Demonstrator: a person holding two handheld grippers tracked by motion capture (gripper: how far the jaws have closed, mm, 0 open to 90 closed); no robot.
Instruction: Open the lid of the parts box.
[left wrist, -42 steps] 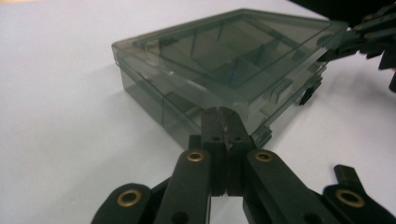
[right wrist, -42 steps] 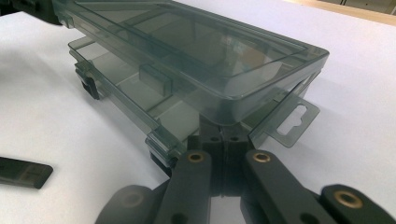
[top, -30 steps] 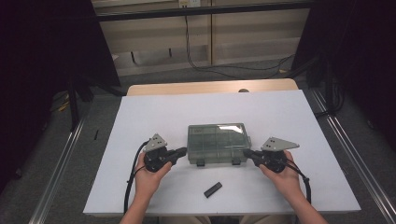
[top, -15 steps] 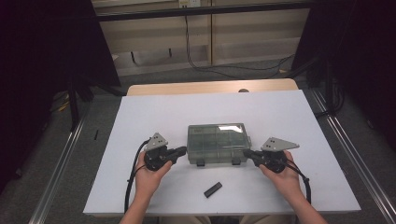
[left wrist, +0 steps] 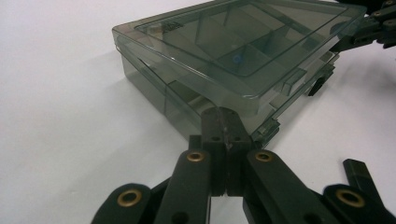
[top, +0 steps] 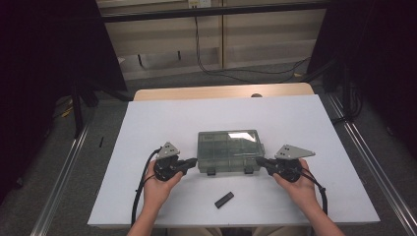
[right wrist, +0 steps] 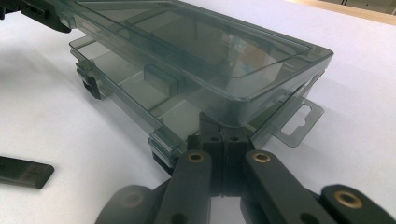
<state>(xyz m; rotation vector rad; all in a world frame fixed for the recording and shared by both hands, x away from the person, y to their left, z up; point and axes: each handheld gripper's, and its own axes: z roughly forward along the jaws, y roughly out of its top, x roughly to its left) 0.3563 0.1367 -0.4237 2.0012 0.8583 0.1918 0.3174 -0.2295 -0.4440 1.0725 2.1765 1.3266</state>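
Box (top: 228,151) blocks the way just ahead of both sets of fingertips, lid edge over them. Black bar (top: 223,199) lies nearer the person; table (top: 162,123) beyond the box is open.

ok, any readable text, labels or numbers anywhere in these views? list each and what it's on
None can be read.
Embossed mark on the lid of the compartment box, near its far corner: too blurred to read.
Small black bar on the table: no legible marking.
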